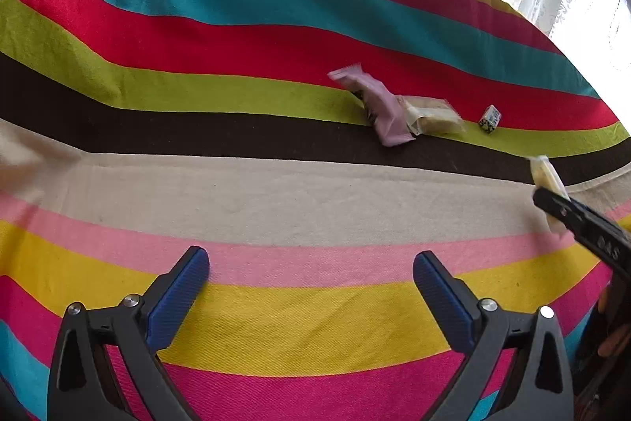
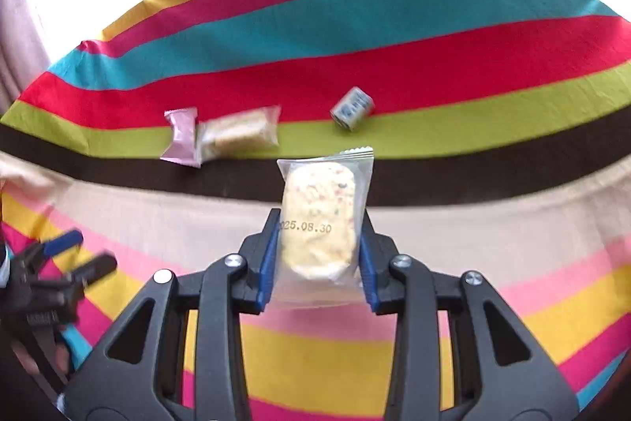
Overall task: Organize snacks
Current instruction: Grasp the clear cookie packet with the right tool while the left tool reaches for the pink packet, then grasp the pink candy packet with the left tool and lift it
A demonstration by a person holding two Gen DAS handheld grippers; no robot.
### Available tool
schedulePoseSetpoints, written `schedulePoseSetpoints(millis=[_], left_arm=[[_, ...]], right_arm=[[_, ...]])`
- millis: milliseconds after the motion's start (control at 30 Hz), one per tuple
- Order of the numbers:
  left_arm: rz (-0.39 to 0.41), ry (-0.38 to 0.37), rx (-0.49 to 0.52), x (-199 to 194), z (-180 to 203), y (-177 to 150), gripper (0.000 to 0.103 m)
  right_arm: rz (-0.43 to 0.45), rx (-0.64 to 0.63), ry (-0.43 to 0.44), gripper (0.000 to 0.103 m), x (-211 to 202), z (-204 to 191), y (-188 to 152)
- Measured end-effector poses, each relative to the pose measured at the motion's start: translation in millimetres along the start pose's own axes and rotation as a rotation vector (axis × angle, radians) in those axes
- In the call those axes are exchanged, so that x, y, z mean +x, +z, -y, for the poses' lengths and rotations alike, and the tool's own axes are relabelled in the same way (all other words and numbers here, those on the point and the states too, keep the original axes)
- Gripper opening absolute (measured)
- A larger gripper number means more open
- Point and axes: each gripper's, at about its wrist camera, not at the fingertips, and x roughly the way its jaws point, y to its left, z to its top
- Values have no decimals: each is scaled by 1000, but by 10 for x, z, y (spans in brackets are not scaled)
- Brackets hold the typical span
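Right gripper (image 2: pixel 317 259) clamps a clear-wrapped cookie (image 2: pixel 321 219); left gripper (image 1: pixel 311 298) gapes empty over the striped cloth (image 1: pixel 276 196); pink packet (image 1: pixel 380 109), wafer pack (image 1: pixel 432 115) and small box (image 1: pixel 490 118) lie toward its far edge

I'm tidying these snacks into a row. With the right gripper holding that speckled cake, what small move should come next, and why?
Probably carry the speckled cake forward and set it in the gap between the clear bar pack and the small box. The right gripper is shut on it above the cloth; the other snacks, with the pink pack, already line up there.
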Motion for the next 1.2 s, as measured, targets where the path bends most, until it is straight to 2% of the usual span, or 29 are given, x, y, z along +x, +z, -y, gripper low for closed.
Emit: schedulePoseSetpoints(millis=[67, 133, 333, 467, 500, 600, 667, 733, 767, 800, 833, 867, 900, 967, 1033, 1067, 1133, 1200], left_arm=[[-13, 30, 23, 25, 53, 6, 103], [-41, 81, 75, 71, 144, -1, 103], [-64, 89, 48, 93, 175, 65, 103], [-78, 32, -186, 192, 119, 406, 103], [-73, 42, -251, 231, 114, 505, 103], [-33, 113, -366, 363, 169, 821, 103], [-18, 203, -371, 487, 241, 1020, 103], [-32, 235, -377, 639, 286, 1136, 102], [-54, 231, -369, 720, 305, 1158, 92], [-68, 262, -343, 768, 338, 1156, 76], [-53, 299, -308, 756, 388, 1135, 64], [-39, 315, -278, 741, 437, 1105, 48], [-31, 304, -245, 715, 466, 1060, 40], [-22, 273, -191, 639, 483, 947, 40], [-8, 207, -146, 557, 462, 822, 40], [-5, 171, -108, 531, 455, 783, 43], [-15, 164, -39, 500, 444, 724, 48], [-30, 186, -24, 480, 414, 664, 83]], right_arm=[[12, 37, 20, 39, -188, 146, -166], [31, 67, 4, 39, -333, 298, -257], [15, 286, 115, 39, -303, 785, -345], [24, 306, 154, 39, -292, 801, -343], [18, 304, 155, 39, -277, 794, -340], [20, 312, 165, 40, -271, 794, -337], [20, 313, 170, 40, -265, 789, -333], [19, 314, 175, 40, -263, 788, -333], [20, 317, 178, 40, -263, 790, -335], [20, 320, 179, 40, -258, 787, -336], [21, 320, 180, 40, -257, 787, -336], [21, 321, 181, 40, -255, 788, -336], [21, 322, 183, 40, -261, 798, -342], [21, 320, 187, 40, -266, 802, -347], [20, 317, 192, 40, -273, 811, -353], [20, 316, 192, 40, -277, 816, -353], [20, 316, 192, 40, -280, 816, -356], [20, 317, 191, 40, -282, 815, -358]])
